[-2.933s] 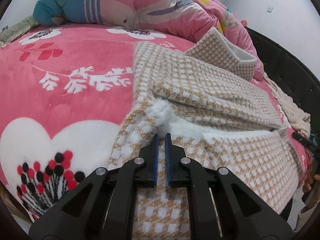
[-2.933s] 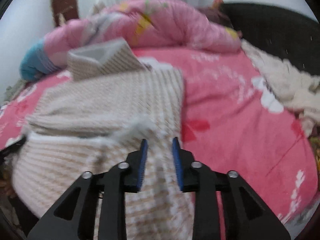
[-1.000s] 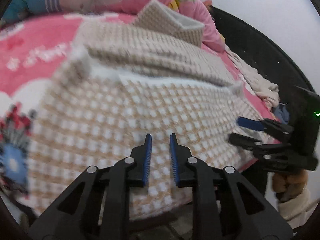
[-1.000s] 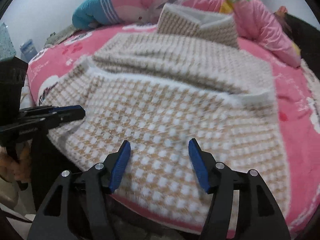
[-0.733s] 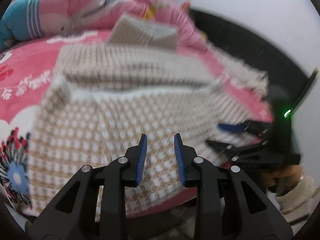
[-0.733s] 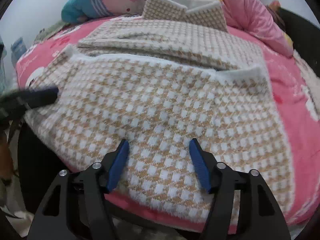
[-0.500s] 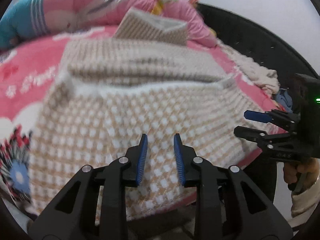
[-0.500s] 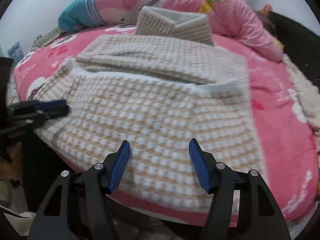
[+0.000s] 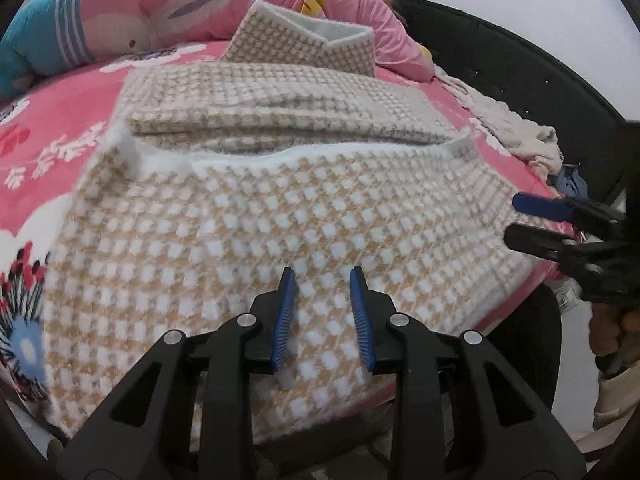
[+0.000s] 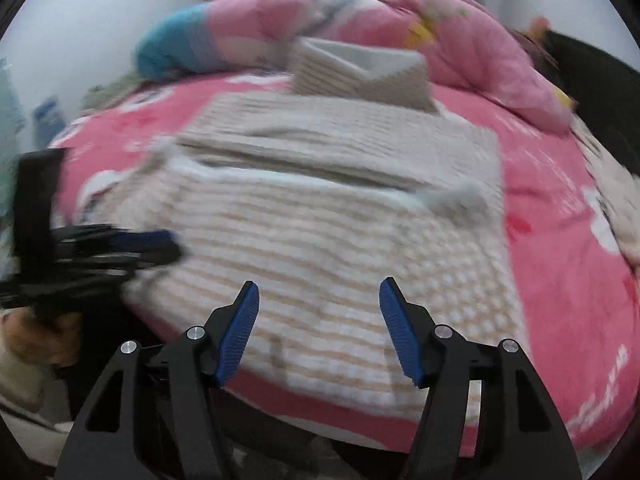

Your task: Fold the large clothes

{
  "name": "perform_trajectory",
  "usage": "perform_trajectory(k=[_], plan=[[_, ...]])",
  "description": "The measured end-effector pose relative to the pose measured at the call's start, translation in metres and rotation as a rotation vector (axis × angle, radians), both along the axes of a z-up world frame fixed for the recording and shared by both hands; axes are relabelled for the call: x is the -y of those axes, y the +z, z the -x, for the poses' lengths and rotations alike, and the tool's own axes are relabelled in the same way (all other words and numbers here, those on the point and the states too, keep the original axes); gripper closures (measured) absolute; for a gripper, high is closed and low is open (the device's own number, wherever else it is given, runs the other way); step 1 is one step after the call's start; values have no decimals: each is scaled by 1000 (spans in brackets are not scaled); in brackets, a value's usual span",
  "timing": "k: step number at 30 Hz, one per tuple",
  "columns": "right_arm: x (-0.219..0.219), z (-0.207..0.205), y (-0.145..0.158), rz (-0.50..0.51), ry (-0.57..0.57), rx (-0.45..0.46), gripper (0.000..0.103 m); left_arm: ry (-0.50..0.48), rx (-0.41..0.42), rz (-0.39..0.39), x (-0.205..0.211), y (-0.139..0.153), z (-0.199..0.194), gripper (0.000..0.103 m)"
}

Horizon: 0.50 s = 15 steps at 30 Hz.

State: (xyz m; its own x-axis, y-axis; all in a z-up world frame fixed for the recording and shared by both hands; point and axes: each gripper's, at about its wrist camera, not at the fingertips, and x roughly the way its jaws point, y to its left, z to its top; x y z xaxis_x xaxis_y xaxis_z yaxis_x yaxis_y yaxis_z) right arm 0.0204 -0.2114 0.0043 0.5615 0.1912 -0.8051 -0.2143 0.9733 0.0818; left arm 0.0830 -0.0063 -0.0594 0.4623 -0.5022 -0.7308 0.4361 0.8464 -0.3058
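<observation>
A large beige-and-white houndstooth coat [image 9: 280,208] lies flat on the pink bed, collar [image 9: 308,40] at the far end, sleeves folded across its middle, hem hanging over the near bed edge. My left gripper [image 9: 322,312] is open and empty above the hem. My right gripper [image 10: 318,328] is wide open and empty above the hem in the right wrist view, where the coat [image 10: 340,216] is blurred. The right gripper also shows in the left wrist view [image 9: 532,220] at the coat's right edge. The left gripper shows in the right wrist view [image 10: 160,244] at the coat's left edge.
A pink floral blanket [image 9: 52,128] covers the bed. A pink and blue quilt [image 9: 160,12] is bunched at the far end. A cream garment [image 9: 516,128] lies by the black headboard [image 9: 520,64] on the right. The floor lies below the near bed edge.
Both grippers have let go of the coat and drawn back to its hem end. The left jaws have widened from nearly shut to open; the right jaws are wide open.
</observation>
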Motion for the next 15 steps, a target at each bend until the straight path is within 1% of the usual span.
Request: perform_trajectory(k=[2,3,5,6,9,10,11,12,13,14,15], plan=[[-18,-1,-10,5,52,-23,42,11,-10,19,-7,-4,0,75],[-29,-5,-28,37,71,-64,42,15,-12,22,-9,-4,0,75],[-37,-9,-51,87,65,-95,40,20,-18,18,-8,-8,-3,75],[-37,-9,-54,88,62,-89,40,20,-19,17,-9,-9,-2,75],[-31,-9,-34,52,48,-106,40,22,7,28,-15,3,3,75],[-30,-5,-27,41,53,-97,40,24,29,30,-17,6,5,75],[-29,2,-16,25,75,-69,40,30,62,30,-23,11,9,75],[-31,6,-12,20,90,-54,40,44,84,26,-31,15,12,74],[-34,10,-10,20,103,-44,40,60,88,18,-36,15,12,71],[-36,12,-10,25,112,-41,39,96,76,-6,-45,11,10,69],[-39,12,-17,38,115,-52,38,141,45,-38,-54,2,5,69]])
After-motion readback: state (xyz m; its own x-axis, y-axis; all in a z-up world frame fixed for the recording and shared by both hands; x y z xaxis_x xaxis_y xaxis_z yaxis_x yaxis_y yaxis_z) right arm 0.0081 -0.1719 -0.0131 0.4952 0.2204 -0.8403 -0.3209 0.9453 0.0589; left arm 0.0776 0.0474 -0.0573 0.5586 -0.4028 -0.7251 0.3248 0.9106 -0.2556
